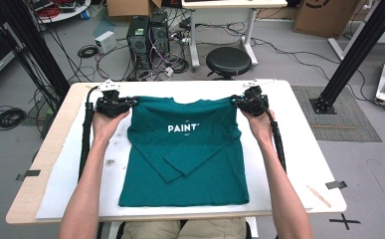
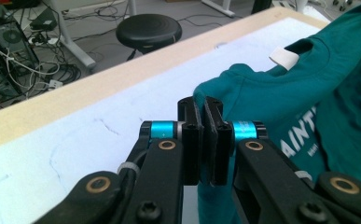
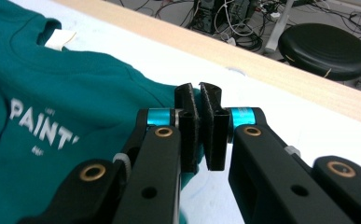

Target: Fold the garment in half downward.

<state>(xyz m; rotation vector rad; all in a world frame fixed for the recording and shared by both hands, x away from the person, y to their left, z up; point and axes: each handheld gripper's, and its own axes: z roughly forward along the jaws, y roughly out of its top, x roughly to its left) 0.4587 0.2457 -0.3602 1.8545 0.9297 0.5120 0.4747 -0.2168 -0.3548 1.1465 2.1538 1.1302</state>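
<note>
A teal shirt (image 1: 185,154) lies on the white table (image 1: 299,164), chest up, with the white word PAINT (image 1: 182,128) across it and both sleeves folded in over the body; its hem sits at the near edge and its neckline at the far side. The left gripper (image 1: 133,102) is pinching the shirt's far-left shoulder corner, its jaws pressed together on a fold of teal cloth, as the left gripper view (image 2: 201,112) shows plainly. The right gripper (image 1: 234,99) pinches the far-right shoulder corner the same way, cloth caught between its closed jaws in the right gripper view (image 3: 199,100). A white neck label (image 2: 281,55) shows inside the collar. Beyond the table's far edge stands a black stool (image 1: 228,60) on the grey floor.
</note>
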